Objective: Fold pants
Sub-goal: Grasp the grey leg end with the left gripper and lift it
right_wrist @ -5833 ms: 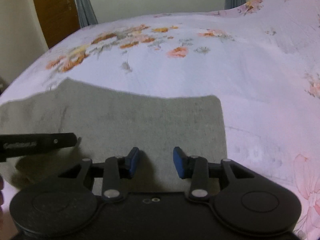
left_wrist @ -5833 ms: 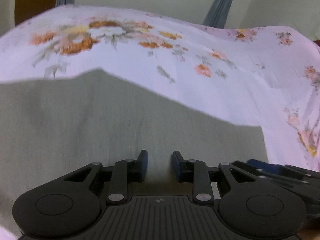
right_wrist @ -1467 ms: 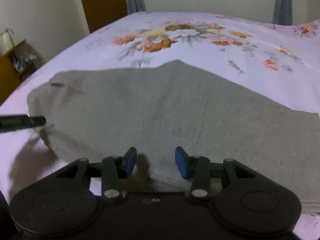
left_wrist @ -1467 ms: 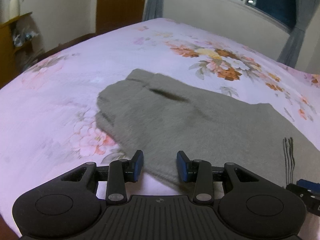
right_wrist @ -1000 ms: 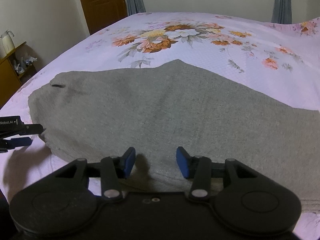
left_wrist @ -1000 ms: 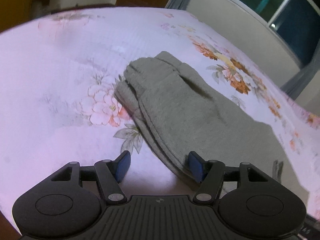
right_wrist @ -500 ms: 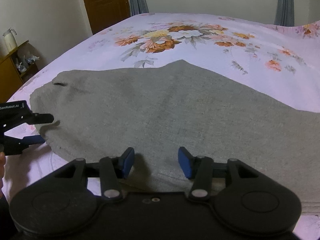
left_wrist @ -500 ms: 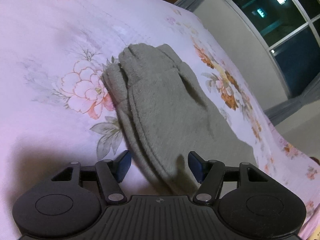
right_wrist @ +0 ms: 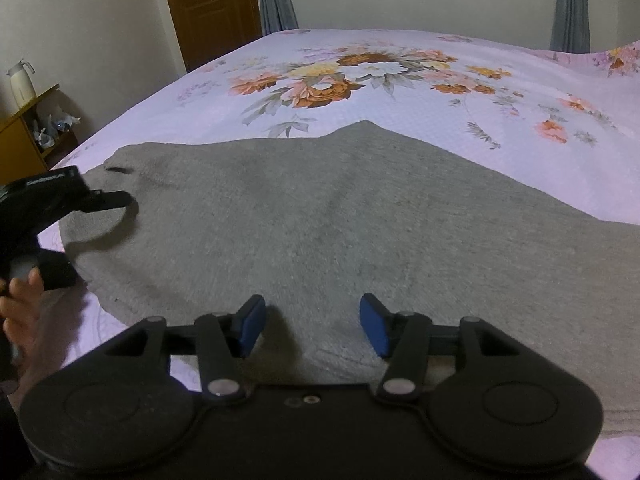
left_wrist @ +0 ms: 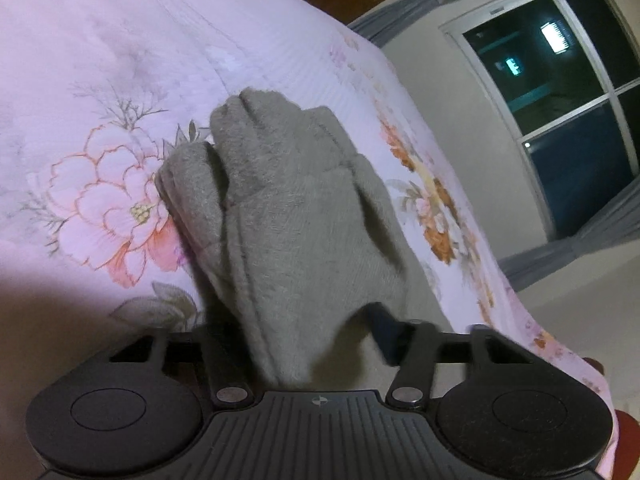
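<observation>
Grey fleece pants (right_wrist: pixel 320 216) lie flat across the floral bed. In the left wrist view the waist end of the pants (left_wrist: pixel 288 216) bunches up between the jaws of my left gripper (left_wrist: pixel 304 344); the jaws stand wide with the thick edge between them, and the left pad is hidden by cloth. In the right wrist view the left gripper (right_wrist: pixel 96 216) straddles the pants' left edge. My right gripper (right_wrist: pixel 312 326) is open, low over the near edge of the pants, holding nothing.
The bed sheet (right_wrist: pixel 360 80) is pink with flower prints. A wooden door (right_wrist: pixel 208 8) and grey curtains stand behind the bed. A shelf with a white kettle (right_wrist: pixel 22 84) is at the far left. A dark window (left_wrist: pixel 560 112) shows in the left wrist view.
My left gripper has pushed forward onto the waist end, so the cloth edge now sits between its jaws and lifts slightly. The right gripper has stayed nearly still.
</observation>
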A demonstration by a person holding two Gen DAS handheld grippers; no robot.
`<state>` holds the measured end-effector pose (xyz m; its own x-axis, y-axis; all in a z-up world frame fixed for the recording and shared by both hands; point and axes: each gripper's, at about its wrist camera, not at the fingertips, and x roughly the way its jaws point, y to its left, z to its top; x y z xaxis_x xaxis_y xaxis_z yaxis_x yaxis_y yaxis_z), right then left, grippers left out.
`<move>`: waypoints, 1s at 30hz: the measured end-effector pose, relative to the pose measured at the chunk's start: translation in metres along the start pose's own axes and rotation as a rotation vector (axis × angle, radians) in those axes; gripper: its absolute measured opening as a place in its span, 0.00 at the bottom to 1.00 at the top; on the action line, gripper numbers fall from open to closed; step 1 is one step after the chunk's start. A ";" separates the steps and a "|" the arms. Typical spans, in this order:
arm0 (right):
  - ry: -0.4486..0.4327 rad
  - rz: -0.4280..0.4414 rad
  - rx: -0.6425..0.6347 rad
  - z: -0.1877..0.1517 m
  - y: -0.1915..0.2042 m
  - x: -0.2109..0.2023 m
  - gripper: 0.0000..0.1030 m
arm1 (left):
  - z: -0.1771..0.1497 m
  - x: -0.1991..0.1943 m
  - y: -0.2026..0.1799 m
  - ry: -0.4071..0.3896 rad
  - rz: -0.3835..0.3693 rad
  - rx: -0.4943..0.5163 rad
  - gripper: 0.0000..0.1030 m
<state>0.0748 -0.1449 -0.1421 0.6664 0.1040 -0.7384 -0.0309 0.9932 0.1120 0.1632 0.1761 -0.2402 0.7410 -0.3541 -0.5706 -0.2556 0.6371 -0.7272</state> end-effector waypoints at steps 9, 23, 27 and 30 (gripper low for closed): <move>-0.048 -0.015 -0.001 0.011 -0.002 -0.007 0.46 | 0.005 0.008 -0.003 -0.011 0.002 -0.012 0.19; 0.015 -0.064 0.002 -0.002 -0.019 0.006 0.47 | 0.006 -0.029 -0.055 -0.108 -0.011 0.249 0.16; 0.000 -0.029 0.084 0.003 -0.029 -0.001 0.46 | 0.001 -0.041 -0.090 -0.144 -0.043 0.388 0.16; -0.013 -0.023 0.118 0.002 -0.036 -0.007 0.45 | -0.006 -0.044 -0.116 -0.153 -0.073 0.473 0.16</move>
<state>0.0730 -0.1814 -0.1394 0.6754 0.0795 -0.7331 0.0722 0.9823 0.1730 0.1565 0.1141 -0.1332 0.8379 -0.3273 -0.4368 0.0834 0.8677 -0.4900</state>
